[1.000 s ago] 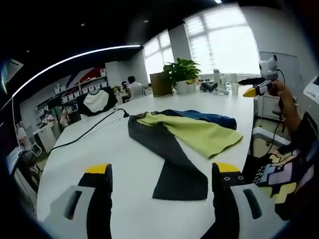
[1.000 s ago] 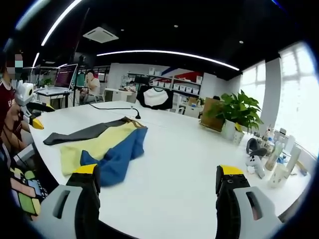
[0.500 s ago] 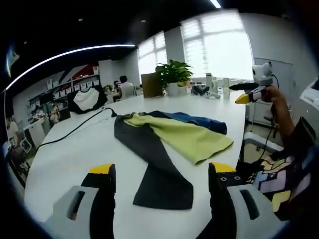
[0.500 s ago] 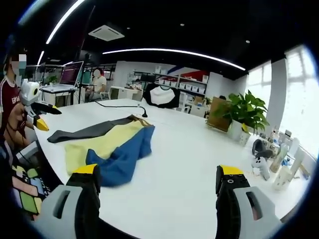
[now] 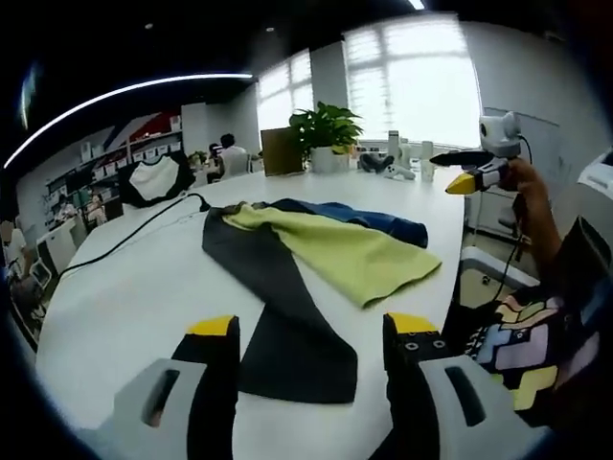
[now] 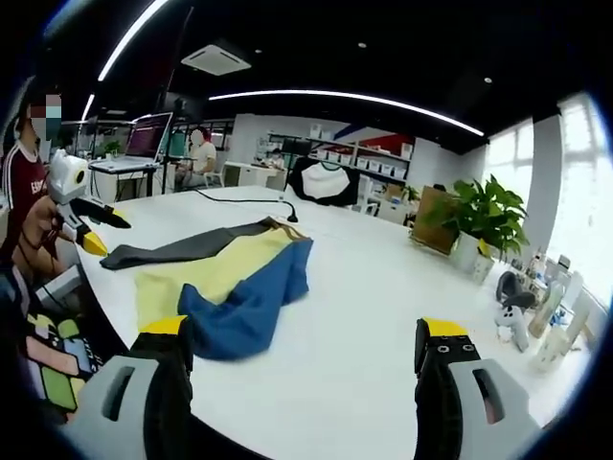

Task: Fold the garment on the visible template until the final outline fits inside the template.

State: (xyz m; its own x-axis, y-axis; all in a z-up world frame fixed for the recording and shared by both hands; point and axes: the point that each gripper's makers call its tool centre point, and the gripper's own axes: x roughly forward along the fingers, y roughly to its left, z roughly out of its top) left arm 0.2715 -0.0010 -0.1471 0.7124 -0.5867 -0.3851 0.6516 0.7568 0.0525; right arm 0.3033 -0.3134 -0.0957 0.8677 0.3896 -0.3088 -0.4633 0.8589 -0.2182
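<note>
Two grippers: both raised above the table (image 5: 124, 287), apart from the garment (image 5: 316, 251)
Garment: one tricolour piece, black, yellow and blue, lying crumpled on the white table; black panel (image 5: 287, 326) runs toward the left gripper, blue part (image 6: 251, 305) lies near the right gripper
Template: no outline that I can make out on the table top in either view
Risk 1: with no visible template edge, a fold may land outside the target area; cause would be guessing the boundary
Risk 2: garment sits near the table's edge by the person; a careless pull could drag cloth over the edge and out of the workspace
Risk 3: layers overlap, so a pinch may catch two panels at once and twist the fold
Left gripper (image 5: 308, 331): jaws spread wide, nothing between them, touching nothing; black panel end lies just beyond
Right gripper (image 6: 305, 335): jaws spread wide, empty, hovering over bare table right of the blue part
Background: plant (image 6: 487, 216), cable (image 5: 124, 244), other items on the far table end
</note>
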